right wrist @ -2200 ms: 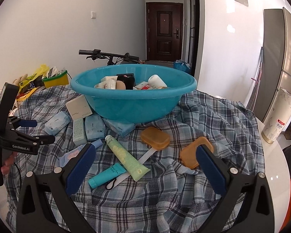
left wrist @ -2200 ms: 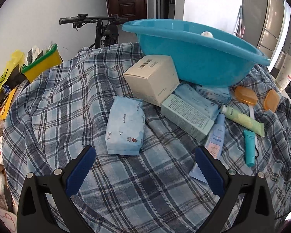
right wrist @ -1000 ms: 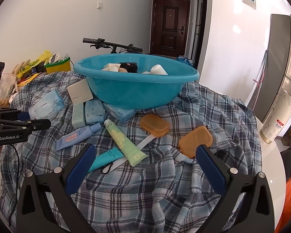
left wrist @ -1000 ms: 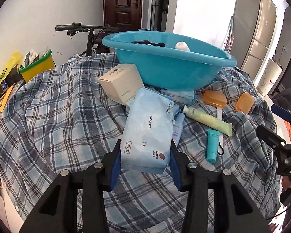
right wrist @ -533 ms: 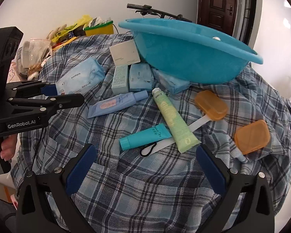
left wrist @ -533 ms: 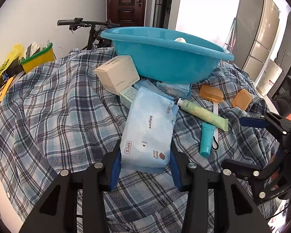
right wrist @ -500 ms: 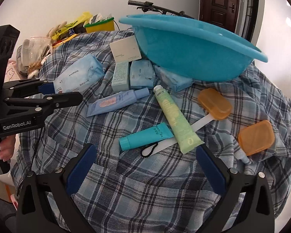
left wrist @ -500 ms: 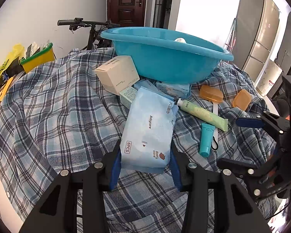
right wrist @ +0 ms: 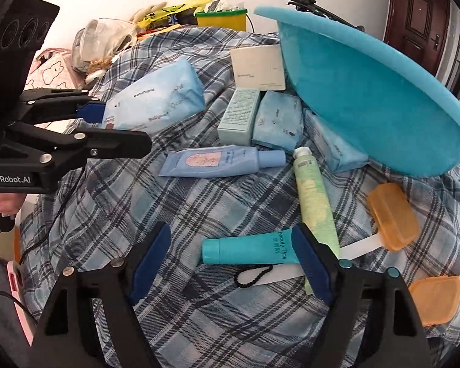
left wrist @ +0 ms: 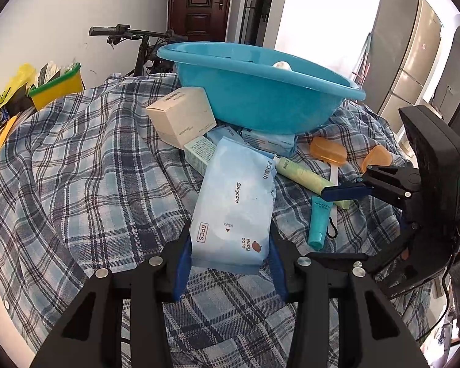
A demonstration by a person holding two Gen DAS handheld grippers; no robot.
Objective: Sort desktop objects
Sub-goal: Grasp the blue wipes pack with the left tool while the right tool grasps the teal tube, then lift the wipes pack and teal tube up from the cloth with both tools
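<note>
Left gripper: blue-padded fingers pinch a soft, glossy pale-blue wipes pack above the checked cloth. Right gripper: fingers closing around a smooth teal tube lying flat, not yet pressing. Beyond: rounded turquoise plastic basin.

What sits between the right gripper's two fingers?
The teal tube lies crosswise between the closing right gripper fingers, cap end free of the pads; shown in the right wrist view.
</note>
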